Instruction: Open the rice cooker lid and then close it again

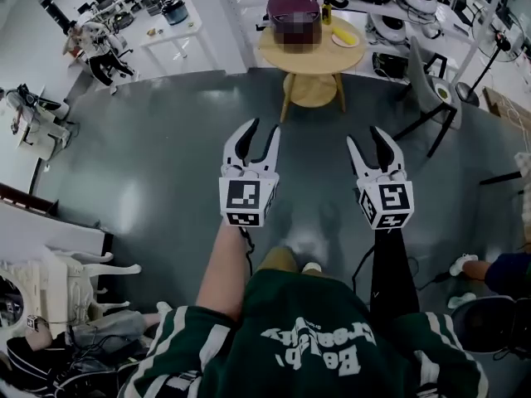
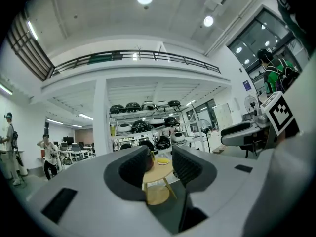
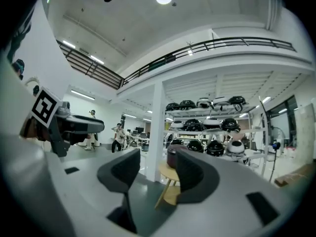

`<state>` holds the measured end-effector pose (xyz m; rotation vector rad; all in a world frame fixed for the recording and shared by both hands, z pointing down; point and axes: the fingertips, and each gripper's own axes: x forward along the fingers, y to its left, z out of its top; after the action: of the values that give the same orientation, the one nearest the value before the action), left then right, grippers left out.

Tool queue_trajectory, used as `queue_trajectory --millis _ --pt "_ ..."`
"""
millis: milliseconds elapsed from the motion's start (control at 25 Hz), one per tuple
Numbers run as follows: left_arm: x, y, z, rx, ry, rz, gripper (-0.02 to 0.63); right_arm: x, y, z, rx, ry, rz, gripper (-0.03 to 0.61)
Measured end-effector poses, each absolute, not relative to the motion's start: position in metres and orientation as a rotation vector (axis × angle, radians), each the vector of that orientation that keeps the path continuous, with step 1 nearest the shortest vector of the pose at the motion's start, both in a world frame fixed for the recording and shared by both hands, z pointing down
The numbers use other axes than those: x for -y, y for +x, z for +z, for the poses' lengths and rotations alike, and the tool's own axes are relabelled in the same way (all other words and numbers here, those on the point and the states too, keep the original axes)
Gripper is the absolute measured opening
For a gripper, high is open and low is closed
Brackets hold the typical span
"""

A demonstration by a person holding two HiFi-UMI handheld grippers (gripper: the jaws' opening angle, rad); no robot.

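Above the grey floor point(image 1: 149, 139), the left gripper point(image 1: 264, 129) and right gripper point(image 1: 365, 137) were held level side by side, jaws spread and empty. Well ahead of both, the dark purple rice cooker point(image 1: 293, 8) sat on a round wooden table point(image 1: 319, 56).

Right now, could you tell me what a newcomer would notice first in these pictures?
First come the left claw and right claw, both open and empty, held out side by side over the grey floor in the middle of the head view. Beyond them, a dark purple rice cooker sits with its lid down on a round wooden table, well ahead of both claws.
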<state>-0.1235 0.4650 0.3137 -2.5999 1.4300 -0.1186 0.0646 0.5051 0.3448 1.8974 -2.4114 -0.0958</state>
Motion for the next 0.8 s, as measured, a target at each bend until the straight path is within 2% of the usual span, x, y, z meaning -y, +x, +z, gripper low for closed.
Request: queue_trajectory --millis 40,240,800 --pt "-0.462 -0.122 0.313 -1.421 -2.610 -0.115 0.166 -0.501 0.063 0.345 2.420 1.887 -0.093 0.234" --pt "-0.437 -0.126 0.310 -1.390 -2.625 -0.096 0.192 -0.477 0.053 0.349 2.436 1.853 -0.077 0.247" --pt "-0.248 -0.110 0.324 -1.327 -2.692 -0.098 0.195 -0.300 0.058 0.347 2.429 1.821 -0.115 0.270"
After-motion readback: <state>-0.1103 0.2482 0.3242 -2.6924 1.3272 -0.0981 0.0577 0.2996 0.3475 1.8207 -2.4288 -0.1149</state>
